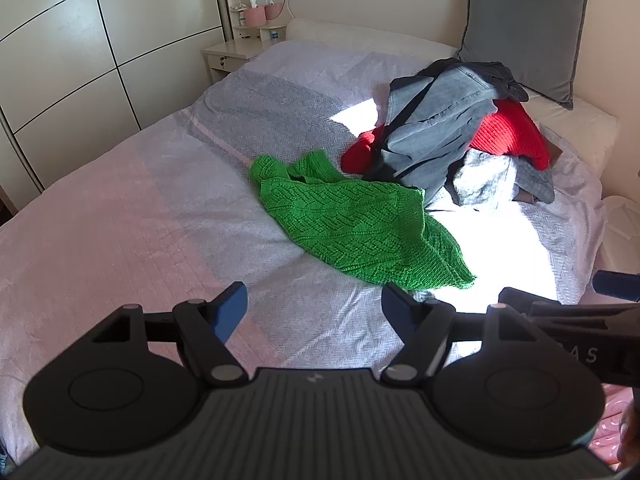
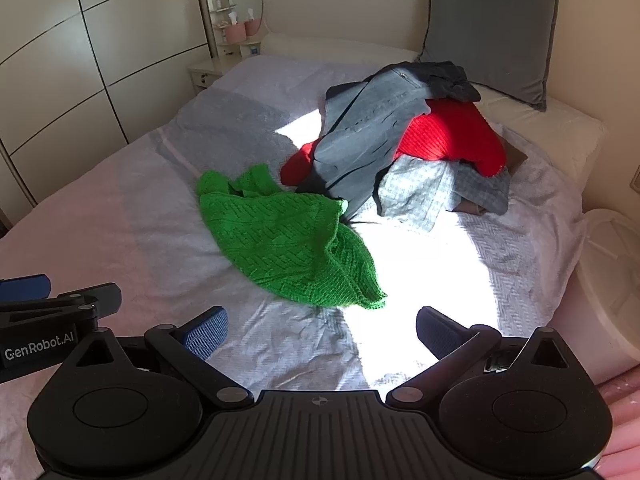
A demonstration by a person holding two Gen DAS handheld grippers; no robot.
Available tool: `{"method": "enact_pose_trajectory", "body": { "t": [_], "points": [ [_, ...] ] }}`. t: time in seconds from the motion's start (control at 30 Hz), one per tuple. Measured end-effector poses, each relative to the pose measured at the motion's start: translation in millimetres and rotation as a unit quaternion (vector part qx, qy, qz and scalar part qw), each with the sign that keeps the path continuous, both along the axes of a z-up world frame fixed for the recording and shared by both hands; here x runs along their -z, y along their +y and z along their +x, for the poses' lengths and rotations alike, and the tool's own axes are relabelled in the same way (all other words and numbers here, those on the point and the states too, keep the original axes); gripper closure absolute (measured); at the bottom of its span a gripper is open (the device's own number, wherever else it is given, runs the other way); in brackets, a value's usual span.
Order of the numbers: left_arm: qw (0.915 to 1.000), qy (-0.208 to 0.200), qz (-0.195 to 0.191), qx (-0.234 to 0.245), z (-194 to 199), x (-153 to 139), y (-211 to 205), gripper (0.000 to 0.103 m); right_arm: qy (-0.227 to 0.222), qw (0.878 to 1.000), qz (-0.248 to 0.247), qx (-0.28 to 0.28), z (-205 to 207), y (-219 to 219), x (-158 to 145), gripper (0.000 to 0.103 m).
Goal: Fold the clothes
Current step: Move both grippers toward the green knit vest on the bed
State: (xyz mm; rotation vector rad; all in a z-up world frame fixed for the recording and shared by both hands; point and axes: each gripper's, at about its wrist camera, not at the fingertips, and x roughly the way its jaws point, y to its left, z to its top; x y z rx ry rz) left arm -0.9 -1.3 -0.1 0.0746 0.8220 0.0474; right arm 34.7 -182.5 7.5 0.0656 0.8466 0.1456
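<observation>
A crumpled green knit sweater [image 1: 356,224] lies on the bed, apart from the pile; it also shows in the right wrist view [image 2: 288,240]. Behind it is a heap of clothes: a grey denim garment [image 1: 436,128] [image 2: 368,136], a red knit [image 1: 508,132] [image 2: 444,136], and grey checked cloth [image 2: 424,192]. My left gripper [image 1: 314,308] is open and empty, hovering over the bed just short of the sweater's near hem. My right gripper [image 2: 322,330] is open and empty, also just short of the hem. Each gripper shows at the edge of the other's view.
The bed [image 1: 120,220] has a pale lilac cover with a bright sun patch [image 2: 432,264]. A grey pillow [image 1: 524,28] leans on the headboard. A nightstand [image 1: 228,54] with pink holders stands at the back left, wardrobe doors [image 1: 60,52] on the left, a white round object [image 2: 612,280] at right.
</observation>
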Motion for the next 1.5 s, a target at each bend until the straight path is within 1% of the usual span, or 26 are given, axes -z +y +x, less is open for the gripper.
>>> {"method": "enact_pose_trajectory", "body": {
  "t": [0.37,0.43,1.03,1.5],
  "points": [
    [1.0,-0.008,0.003,-0.004,-3.4,0.9,-5.1,0.032,-0.006,1.0,0.006,-0.01,-12.2,-10.2,9.0,0.001],
    [1.0,-0.008,0.002,-0.004,-5.4,0.5,-4.9,0.032,-0.008,1.0,0.005,-0.009,-14.4,-6.7,9.9,0.001],
    [0.9998,-0.019,-0.002,0.005,-27.3,-14.5,1.3,0.032,-0.023,1.0,0.0,-0.003,-38.2,-0.2,0.6,0.001],
    [0.9996,-0.021,-0.003,0.019,-28.1,-15.9,3.8,0.032,-0.027,1.0,0.0,0.012,-44.2,6.0,-5.6,0.001]
  ]
}}
